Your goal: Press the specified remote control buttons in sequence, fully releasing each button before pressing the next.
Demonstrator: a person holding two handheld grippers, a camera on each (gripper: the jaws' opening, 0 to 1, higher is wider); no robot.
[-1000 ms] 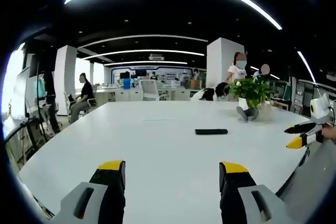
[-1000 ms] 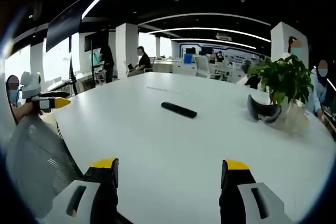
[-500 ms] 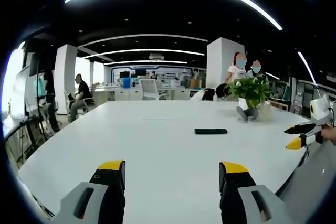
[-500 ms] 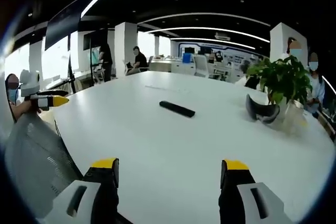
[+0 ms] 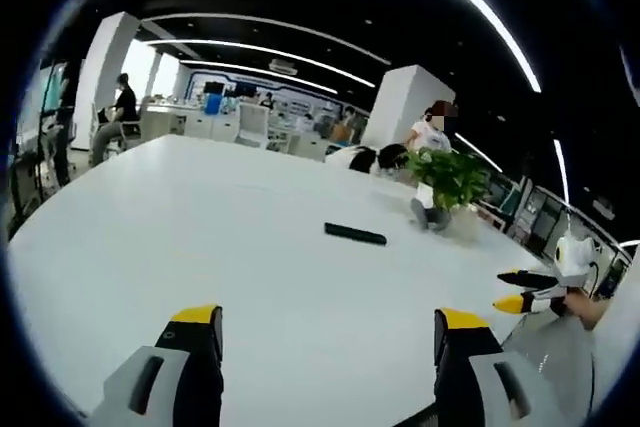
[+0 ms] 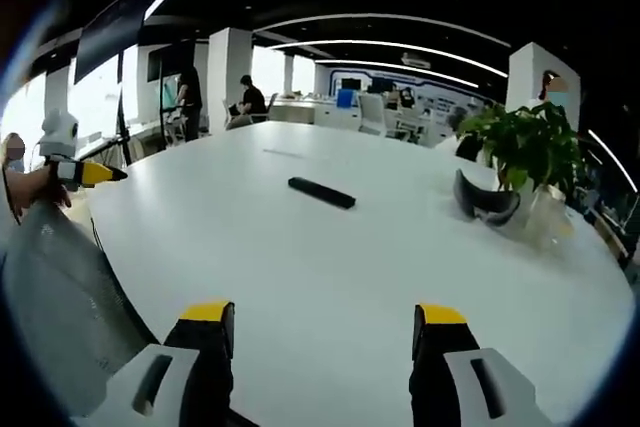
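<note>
In the left gripper view the left tongs (image 5: 318, 332) stand wide and hold nothing above the near edge of the white bench (image 5: 150, 237), while the black remote control (image 5: 355, 234) lies flat well ahead and slightly right, its long axis crosswise; the right tongs (image 5: 522, 290) come in at the right. In the right gripper view the right tongs (image 6: 320, 332) are equally wide and hold nothing, the remote control (image 6: 321, 192) lies ahead near center with its long axis slanting, beside neither gripper; which is nearer I cannot tell.
</note>
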